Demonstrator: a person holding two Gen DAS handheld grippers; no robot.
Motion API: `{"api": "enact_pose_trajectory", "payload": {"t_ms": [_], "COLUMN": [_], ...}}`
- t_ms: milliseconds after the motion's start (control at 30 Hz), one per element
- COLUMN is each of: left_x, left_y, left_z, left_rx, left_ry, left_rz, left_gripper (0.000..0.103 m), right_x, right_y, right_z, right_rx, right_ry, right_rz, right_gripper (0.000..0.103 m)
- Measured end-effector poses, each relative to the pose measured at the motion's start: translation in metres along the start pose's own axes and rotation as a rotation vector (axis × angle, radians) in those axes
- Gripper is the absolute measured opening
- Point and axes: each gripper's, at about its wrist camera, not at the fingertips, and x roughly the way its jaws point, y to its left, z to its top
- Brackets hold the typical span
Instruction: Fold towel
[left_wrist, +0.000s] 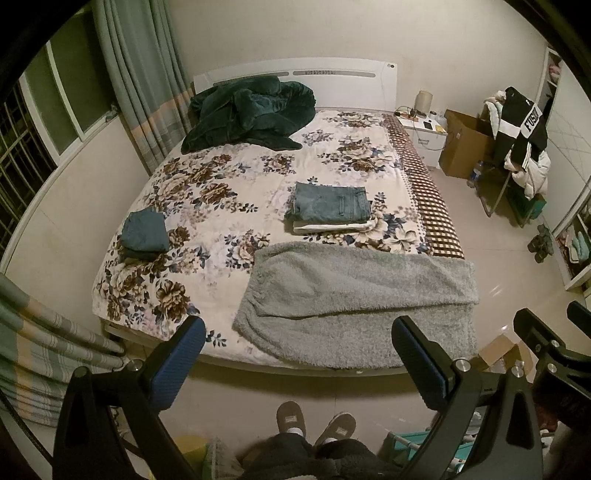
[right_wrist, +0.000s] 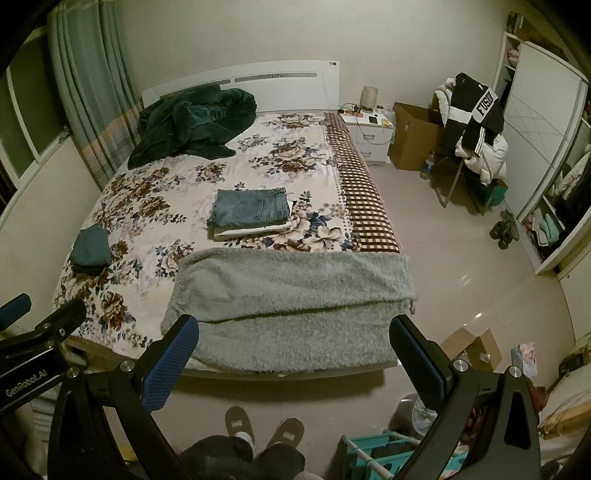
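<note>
At the foot edge of the floral-covered bed (left_wrist: 192, 206), toward its right corner, a fluffy grey rectangular towel (left_wrist: 354, 295) is laid out, with one layer already turned over lengthwise and its lower part draped over the foot edge. The left hand-held gripper (left_wrist: 299, 347) and the right hand-held gripper (right_wrist: 291, 345) are both held above the floor short of the bed, their blue-padded jaws spread wide and nothing pinched. The step in hand is judged to be the approach for a further fold; two towel corners would need to be pinched and carried across. Nearer the middle, a stack of folded blue denim jeans (left_wrist: 332, 203) is seen just beyond the towel, and a small folded teal cloth (left_wrist: 144, 230) near the left edge; neither is in the way. A crumpled dark green blanket (left_wrist: 251, 110) is heaped at the head.
</note>
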Motion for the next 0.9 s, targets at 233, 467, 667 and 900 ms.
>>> {"api": "enact_pose_trajectory", "payload": {"t_ms": [233, 467, 667, 900], "left_x": [-0.001, -0.001, -0.001, -0.002], "left_y": [-0.001, -0.001, -0.002, 0.001], "left_z": [0.001, 0.001, 0.0, 0.0], "left_rx": [-0.002, -0.002, -0.002, -0.001], "left_ry": [-0.002, -0.005, -0.007, -0.009], "left_rz": [0.001, 0.002, 0.004, 0.004], "left_gripper": [0.103, 0.103, 0.103, 0.103], "right_x": [-0.001, -0.002, -0.003, -0.004], "right_y": [-0.001, -0.003, -0.004, 0.006], "right_z": [0.001, 0.002, 0.002, 0.003], "right_rx": [0.0, 0.001, 0.001, 0.0], "right_ry": [0.001, 0.001, 0.002, 0.002], "right_rz": [0.001, 0.002, 0.003, 0.004], "right_gripper": [0.103, 0.103, 0.103, 0.103]}}
